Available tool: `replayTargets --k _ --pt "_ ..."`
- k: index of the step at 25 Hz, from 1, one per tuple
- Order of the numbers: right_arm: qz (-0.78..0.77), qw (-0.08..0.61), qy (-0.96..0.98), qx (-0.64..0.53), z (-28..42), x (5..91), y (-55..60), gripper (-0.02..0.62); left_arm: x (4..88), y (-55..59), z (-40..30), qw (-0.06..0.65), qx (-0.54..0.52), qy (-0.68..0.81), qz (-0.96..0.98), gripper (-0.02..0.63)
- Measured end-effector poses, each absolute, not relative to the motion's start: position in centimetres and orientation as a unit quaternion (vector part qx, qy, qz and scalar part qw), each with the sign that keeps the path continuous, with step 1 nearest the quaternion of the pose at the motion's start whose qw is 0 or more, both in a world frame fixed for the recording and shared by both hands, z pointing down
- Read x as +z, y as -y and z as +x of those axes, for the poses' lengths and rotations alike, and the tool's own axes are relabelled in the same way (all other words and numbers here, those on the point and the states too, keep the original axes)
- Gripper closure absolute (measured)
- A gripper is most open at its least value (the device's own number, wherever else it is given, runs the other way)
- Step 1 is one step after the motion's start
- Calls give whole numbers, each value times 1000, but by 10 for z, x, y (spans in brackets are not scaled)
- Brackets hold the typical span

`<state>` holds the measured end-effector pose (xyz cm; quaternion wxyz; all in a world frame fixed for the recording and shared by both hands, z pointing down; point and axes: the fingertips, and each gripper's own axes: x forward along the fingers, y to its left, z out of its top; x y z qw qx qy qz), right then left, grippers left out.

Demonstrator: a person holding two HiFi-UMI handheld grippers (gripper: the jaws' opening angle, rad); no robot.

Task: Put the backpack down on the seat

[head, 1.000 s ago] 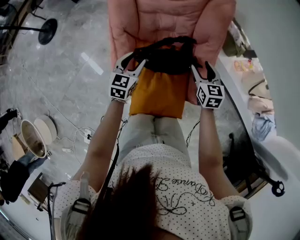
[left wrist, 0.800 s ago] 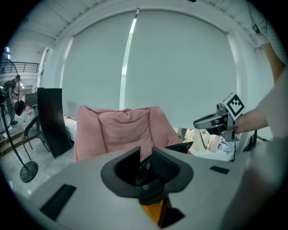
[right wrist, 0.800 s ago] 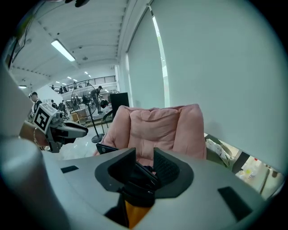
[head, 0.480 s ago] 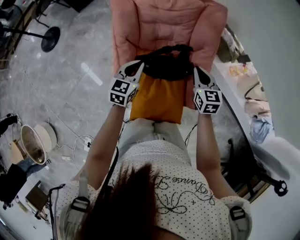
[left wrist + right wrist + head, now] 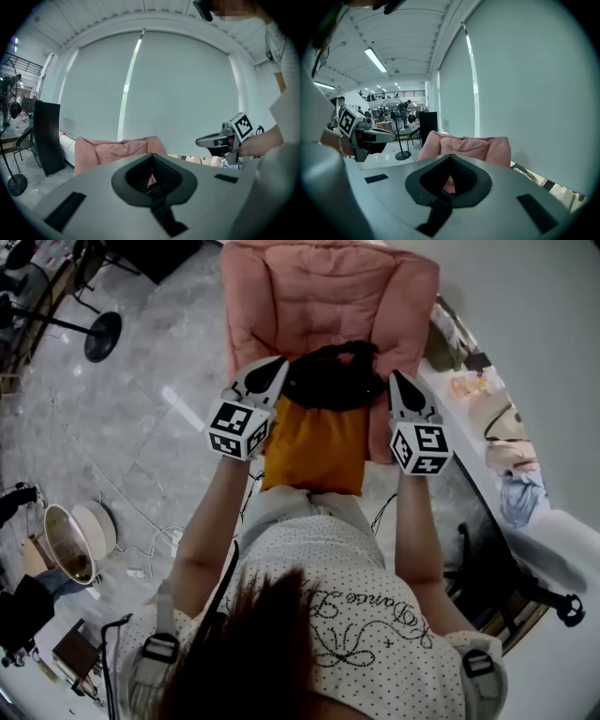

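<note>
A black backpack [image 5: 330, 381] with looped straps lies on the seat of a pink armchair [image 5: 323, 296]. An orange panel [image 5: 315, 448] runs from it toward me; I cannot tell whether it belongs to the bag or the chair. My left gripper [image 5: 277, 365] hangs just left of the bag and my right gripper [image 5: 396, 379] just right of it. Both are shut on nothing and touch nothing. In the left gripper view the shut left gripper [image 5: 152, 155] faces the chair [image 5: 115, 149], with the right gripper [image 5: 212, 139] beside it. The right gripper view shows its own shut gripper [image 5: 451, 157] and the chair [image 5: 464, 144].
A stand with a round black base [image 5: 103, 334] is on the marble floor at far left. Cables [image 5: 155, 519] and round pale objects [image 5: 70, 521] lie at lower left. A white counter [image 5: 511, 451] with clutter runs along the right. A dark panel [image 5: 47, 136] stands left of the chair.
Both grippers stood open at the backpack's sides a second ago; their jaws have closed empty. They have drawn slightly away from the bag, which stays on the seat.
</note>
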<state>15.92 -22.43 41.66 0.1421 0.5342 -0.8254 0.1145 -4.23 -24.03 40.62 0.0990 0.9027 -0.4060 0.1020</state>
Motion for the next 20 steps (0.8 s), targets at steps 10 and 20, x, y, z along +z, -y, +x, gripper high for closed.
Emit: replayTargets --k 10,20 --pt "539 102 833 71 159 334 217 586 337 233 -38 68 94 418 901 603" --pt "539 64 840 25 160 271 200 586 275 221 -51 25 60 448 892 603"
